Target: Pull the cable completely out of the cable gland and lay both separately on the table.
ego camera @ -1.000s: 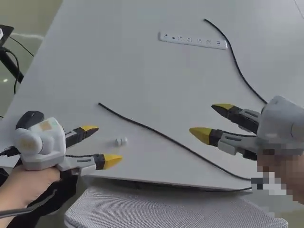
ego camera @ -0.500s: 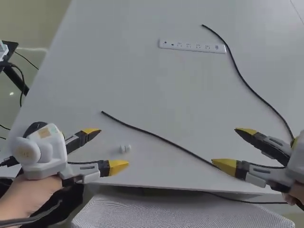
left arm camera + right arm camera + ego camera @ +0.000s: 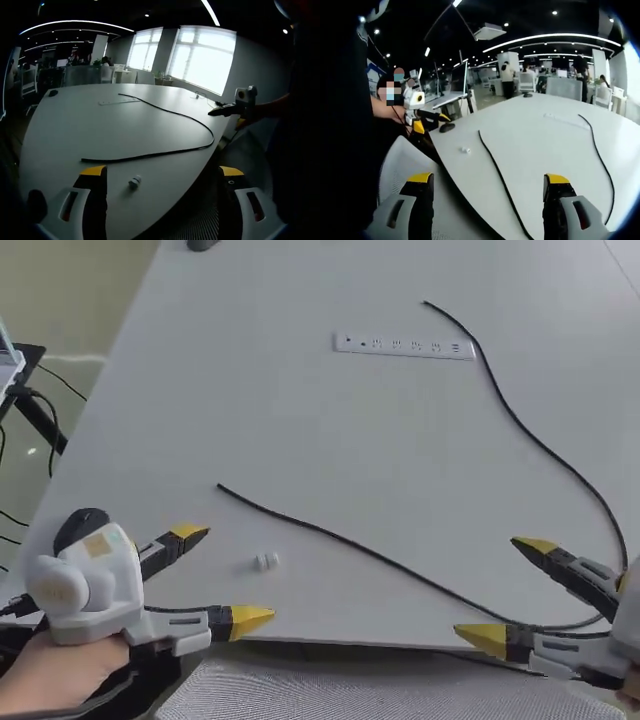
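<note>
A long black cable (image 3: 400, 565) lies loose across the grey table (image 3: 300, 420), curving from the far right to the near left. The small white cable gland (image 3: 265, 562) rests apart from it, near the front edge; it also shows as a white gland (image 3: 134, 181) and gland (image 3: 465, 149). The cable (image 3: 165, 150) and cable (image 3: 500, 172) lie free. My left gripper (image 3: 228, 575) hovers open at the near left, just left of the gland, holding nothing. My right gripper (image 3: 508, 592) is open at the table's near right edge, above the cable's bend, empty.
A white power strip (image 3: 404, 345) lies at the far middle of the table. A dark mouse (image 3: 80, 525) sits at the left edge behind my left gripper. A grey mesh chair back (image 3: 350, 685) stands below the front edge. Office desks and people stand in the background.
My right gripper has drawn back and down to the table's near right edge. The left gripper has stayed almost in place. The camera has shifted slightly.
</note>
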Demonstrator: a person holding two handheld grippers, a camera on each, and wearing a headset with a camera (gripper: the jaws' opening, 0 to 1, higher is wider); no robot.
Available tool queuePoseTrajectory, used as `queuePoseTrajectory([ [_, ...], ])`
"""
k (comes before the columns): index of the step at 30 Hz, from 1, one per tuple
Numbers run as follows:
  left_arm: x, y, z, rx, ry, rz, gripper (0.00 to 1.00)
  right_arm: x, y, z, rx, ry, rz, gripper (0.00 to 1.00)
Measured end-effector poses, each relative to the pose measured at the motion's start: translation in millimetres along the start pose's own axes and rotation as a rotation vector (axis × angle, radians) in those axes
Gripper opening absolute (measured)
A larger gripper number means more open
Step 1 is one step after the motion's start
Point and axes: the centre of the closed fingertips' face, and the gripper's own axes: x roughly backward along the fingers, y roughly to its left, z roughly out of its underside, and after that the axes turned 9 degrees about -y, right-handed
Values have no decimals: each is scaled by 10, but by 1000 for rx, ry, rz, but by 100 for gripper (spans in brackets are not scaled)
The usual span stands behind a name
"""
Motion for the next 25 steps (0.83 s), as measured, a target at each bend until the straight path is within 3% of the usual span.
queuePoseTrajectory([
  [3,10,9,23,3,5,-10,95,1,11,36,-15,9,-2,94],
  [9,50,51,104,-2,37,-28,99,17,-35,264,-18,70,3,99],
  [20,116,114,135,-1,56,-59,99,31,-60,307,-7,91,-8,99],
  [25,133,136,192,-20,91,-70,99,30,-72,340,-10,110,-17,99],
])
